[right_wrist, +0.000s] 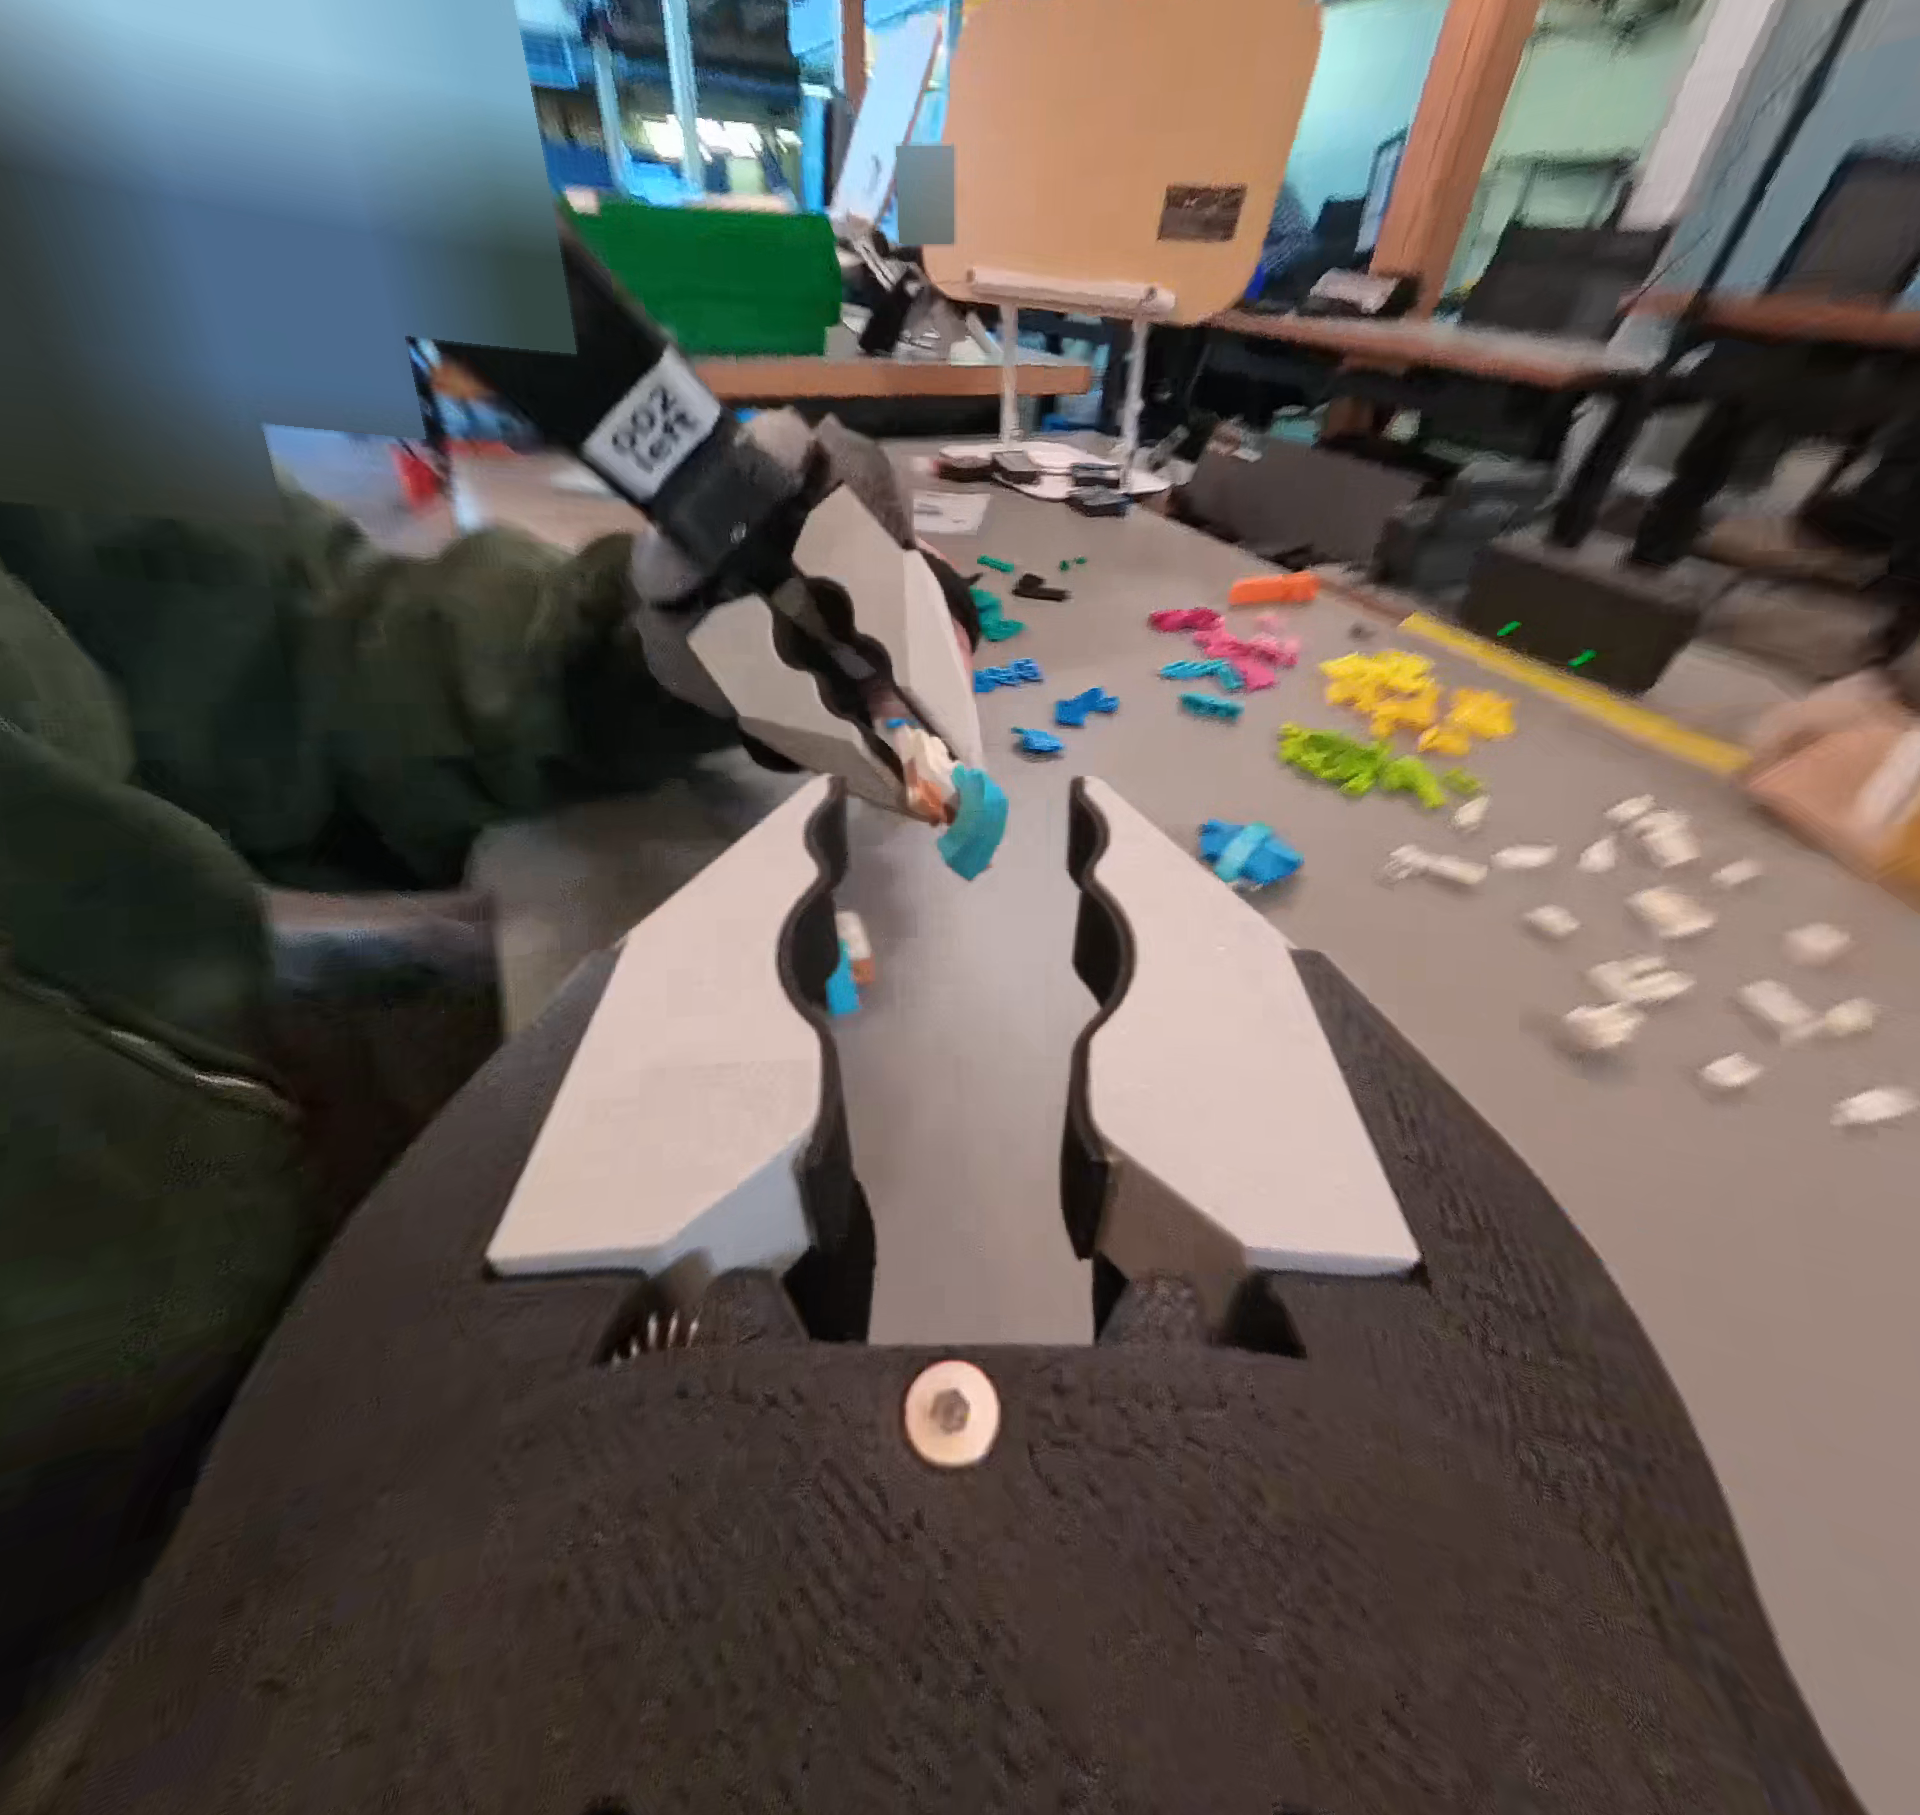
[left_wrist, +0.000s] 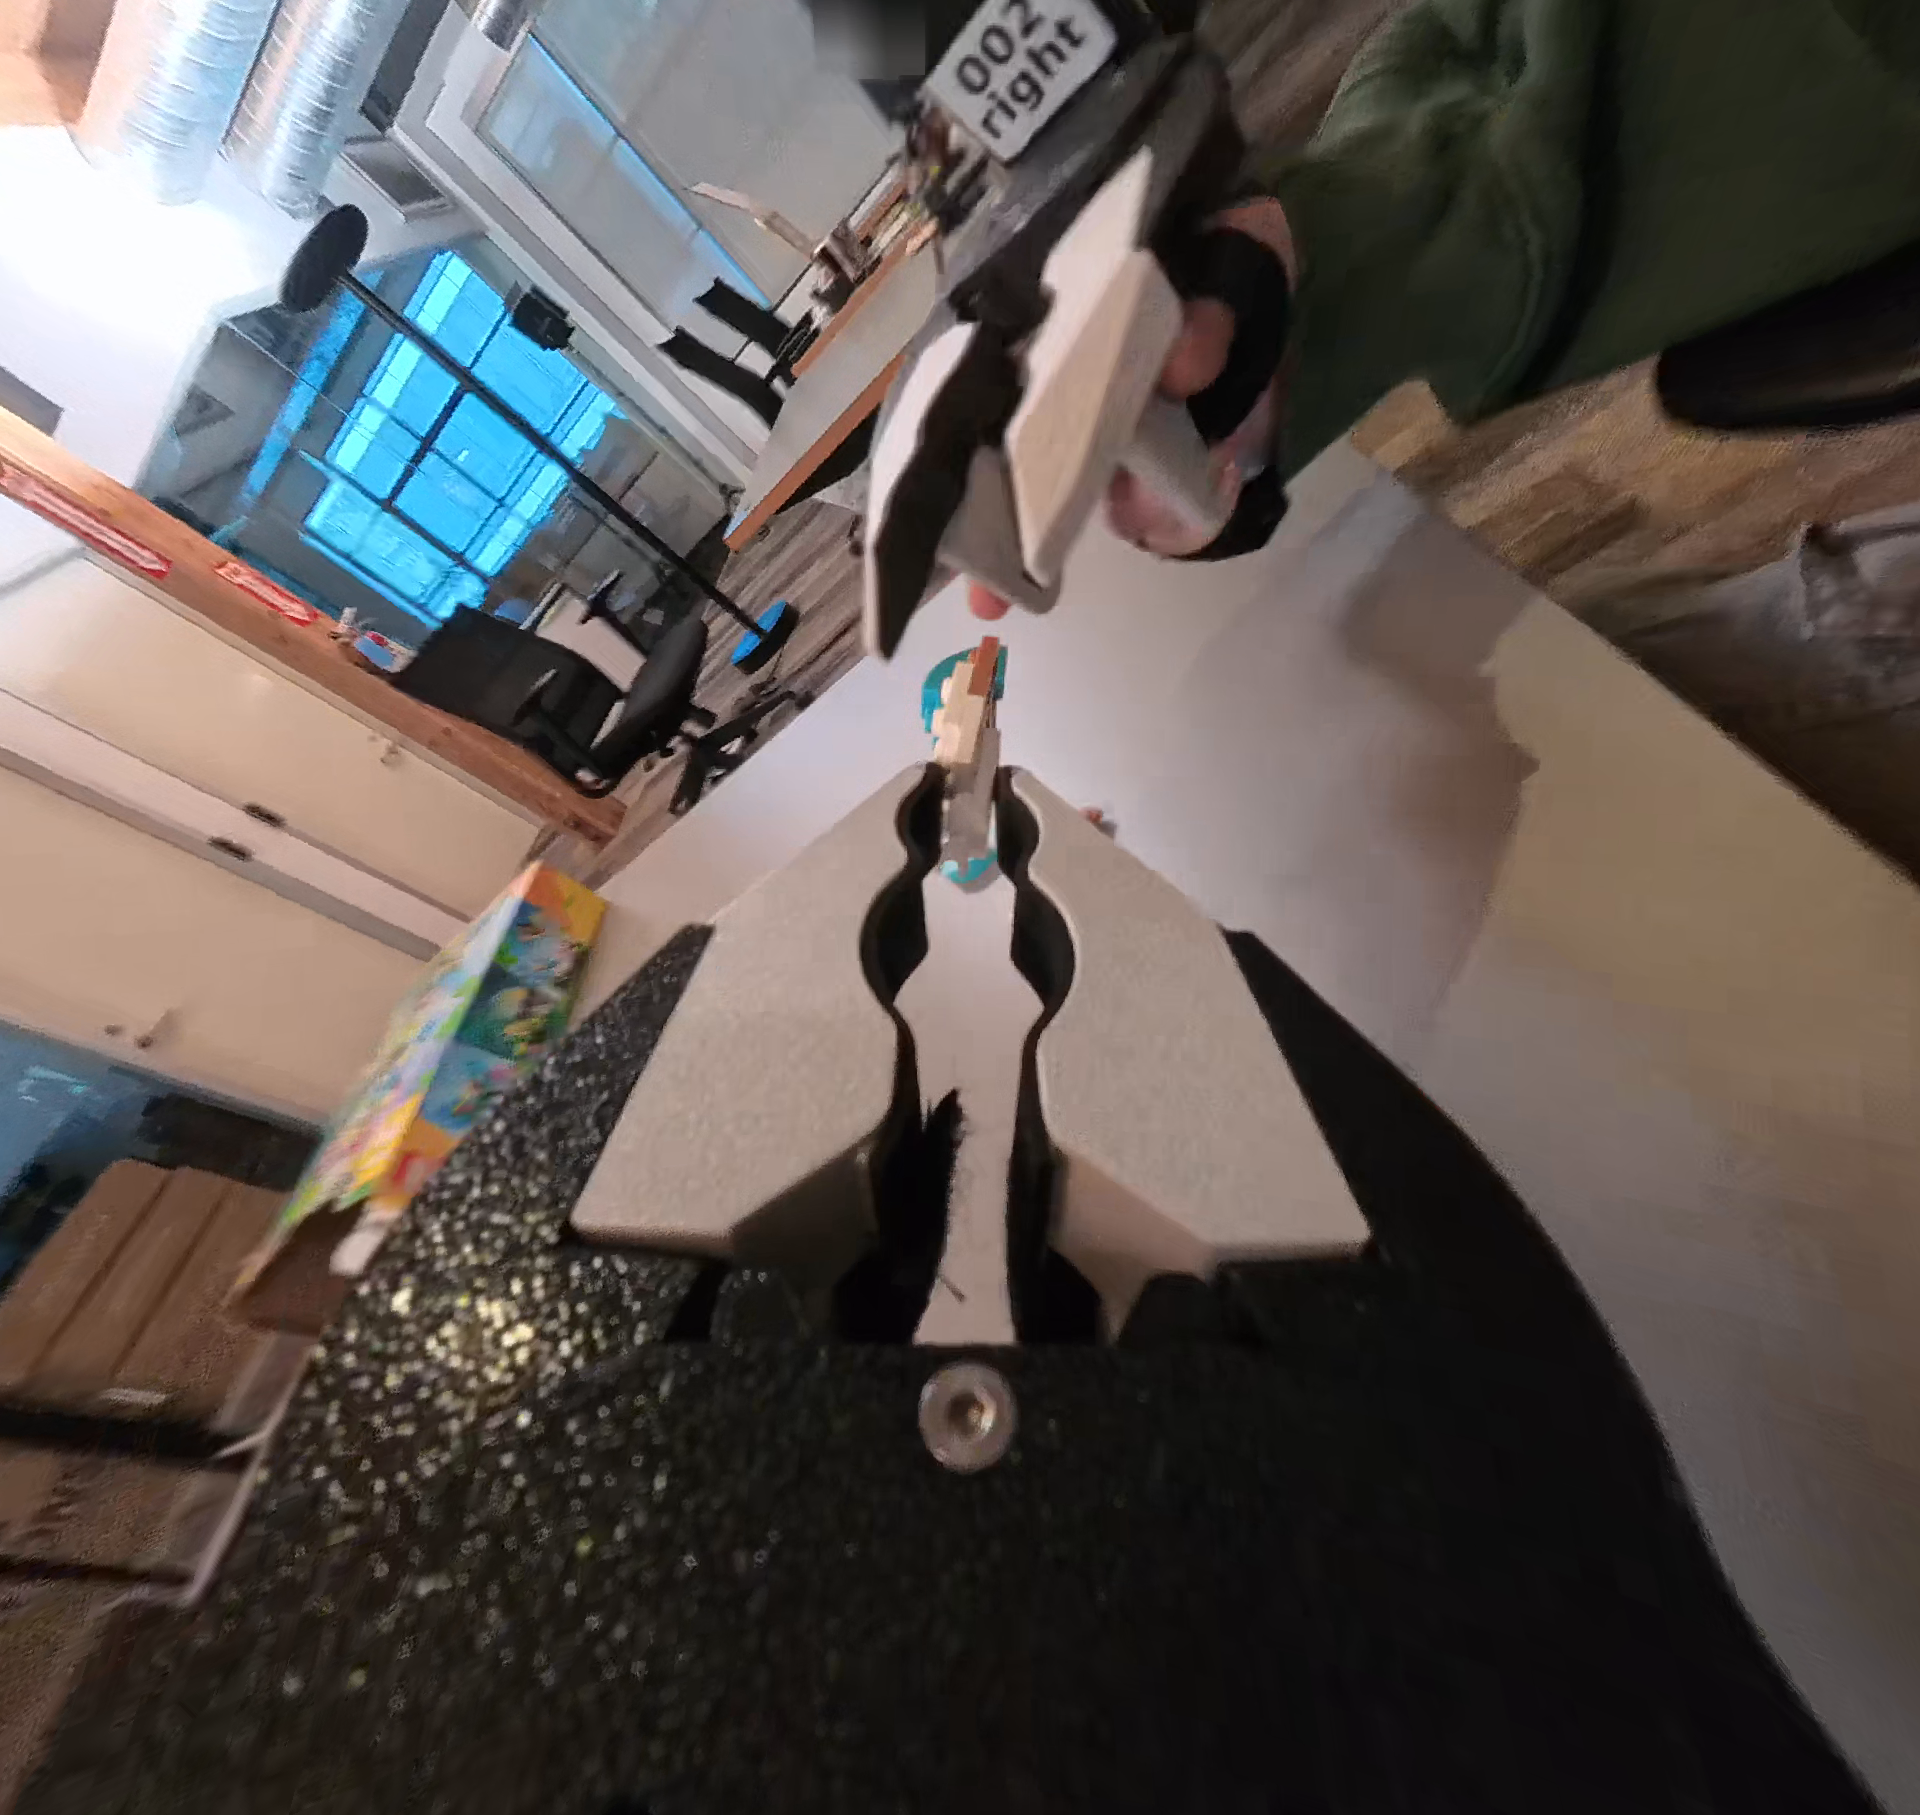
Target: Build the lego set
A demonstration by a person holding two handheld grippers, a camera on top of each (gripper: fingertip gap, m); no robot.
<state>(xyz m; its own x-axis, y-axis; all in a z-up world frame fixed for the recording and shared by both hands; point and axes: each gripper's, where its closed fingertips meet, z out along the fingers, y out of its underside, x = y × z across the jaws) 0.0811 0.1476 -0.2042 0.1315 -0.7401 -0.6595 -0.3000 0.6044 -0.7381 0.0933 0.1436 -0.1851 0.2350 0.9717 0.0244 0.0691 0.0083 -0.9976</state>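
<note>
Left gripper [left_wrist: 966, 789] clamped on a small assembly of white, brown and teal plastic bricks [left_wrist: 966, 726], held off the grey tabletop [right_wrist: 1351, 1246] at 12 o'clock. Right gripper [right_wrist: 951, 799] jaws apart, bare, just beside it. Assembly looks light, rigid, likely to snap apart; grip the flat white sides.

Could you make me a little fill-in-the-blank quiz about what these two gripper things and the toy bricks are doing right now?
1. The left gripper is clamped on a small brick assembly whose curved end piece is ____ in colour.
2. The right gripper has its fingers ____, with nothing between them.
3. The scattered white bricks lie on the ____ side of the right wrist view.

Missing words: teal; open; right
</note>
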